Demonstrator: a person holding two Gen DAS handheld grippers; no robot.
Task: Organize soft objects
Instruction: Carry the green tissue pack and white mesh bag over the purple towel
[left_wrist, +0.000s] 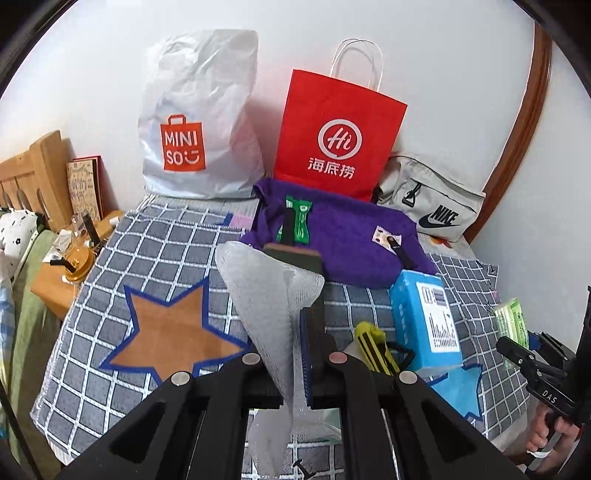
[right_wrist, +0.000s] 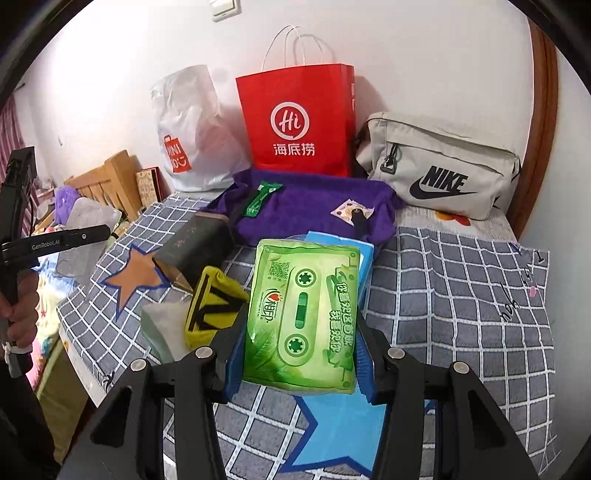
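Both grippers are loaded and held above the checked grey cloth (right_wrist: 461, 288) that covers the surface, so the step in hand looks like the carry between pick-up and drop-off.

The left gripper (left_wrist: 299, 295) is pinched nearly shut on a sheet of white foam mesh wrap (left_wrist: 269, 291), which fans out above the jaws and trails down below them. The right gripper (right_wrist: 299, 321) stands about half open, its blue pads pressing both sides of a green tissue pack (right_wrist: 303, 314) printed with a cassette design; the pack sits upright between the fingers, clear of the cloth.

Left on the cloth are a blue tissue box (left_wrist: 424, 317), a yellow and black folded item (right_wrist: 214, 306) and a dark box (right_wrist: 195, 243), probably a small case, though the view is too warped to be sure. Behind them lies a purple fleece pouch (right_wrist: 314, 210) with a green sachet (right_wrist: 258, 199) on it. Against the wall stand a white MINISO plastic bag (left_wrist: 199, 136), a red Haidilao paper bag (right_wrist: 299, 118) and a grey Nike pouch (right_wrist: 443, 166).

The next move calls for choosing a container, most likely one of the standing bags, and bringing each load over its mouth before opening the jaws. The mesh is limp and may catch on the rim; the tissue pack should drop cleanly
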